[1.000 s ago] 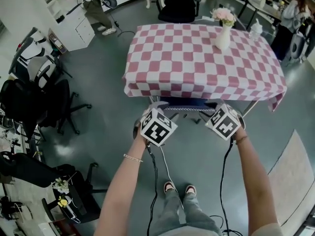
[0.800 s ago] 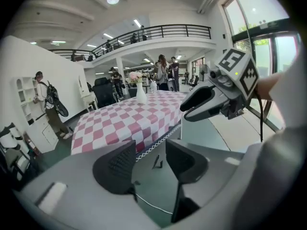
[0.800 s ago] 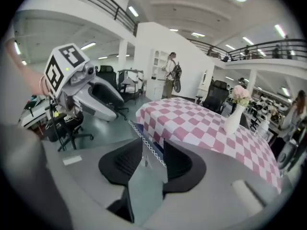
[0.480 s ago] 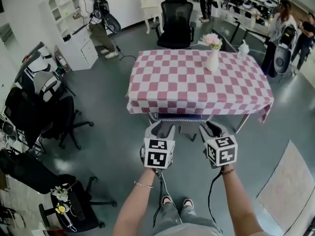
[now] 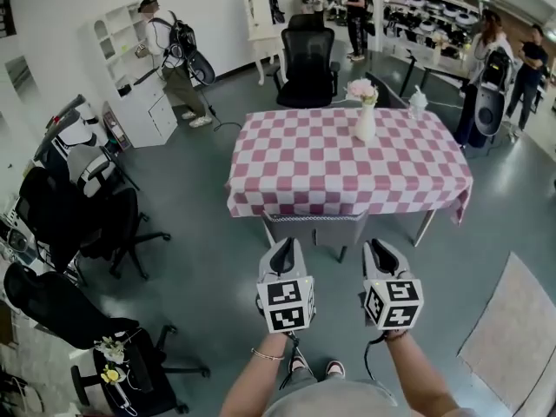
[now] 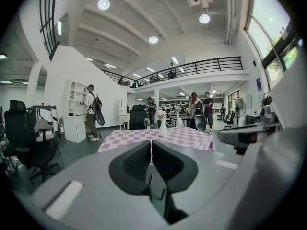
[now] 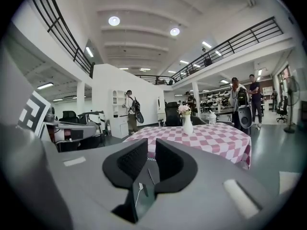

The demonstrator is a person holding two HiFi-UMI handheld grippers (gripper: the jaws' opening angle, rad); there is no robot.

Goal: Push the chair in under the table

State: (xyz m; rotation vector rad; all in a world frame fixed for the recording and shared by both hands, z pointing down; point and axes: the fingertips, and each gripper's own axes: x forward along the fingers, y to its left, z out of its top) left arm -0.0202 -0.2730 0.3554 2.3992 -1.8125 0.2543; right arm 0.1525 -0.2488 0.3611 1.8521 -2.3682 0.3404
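Note:
The grey chair (image 5: 317, 229) stands tucked under the near edge of the table (image 5: 287, 159), which wears a pink-and-white checked cloth; only the chair's back shows. Both grippers hang in the air short of the chair, touching nothing. My left gripper (image 5: 283, 250) points level at the table (image 6: 125, 139); its jaws are closing and stand nearly together around nothing (image 6: 150, 145). My right gripper (image 5: 380, 250) is closing too, with a clear, bare gap still between its pads (image 7: 151, 147). The table (image 7: 216, 137) lies straight ahead of it.
A white vase of flowers (image 5: 364, 120) and a bottle (image 5: 418, 102) stand on the table. A black office chair (image 5: 306, 68) sits on its far side. More office chairs (image 5: 78, 224) crowd the left. People stand by the white shelf (image 5: 174, 50) and at the right (image 5: 495, 68). A rug (image 5: 512, 328) lies at the right.
Both grippers have left the chair's back at the table's edge, drawn back towards me and risen. Their jaws have narrowed, the left almost to nothing. The chair stays under the table.

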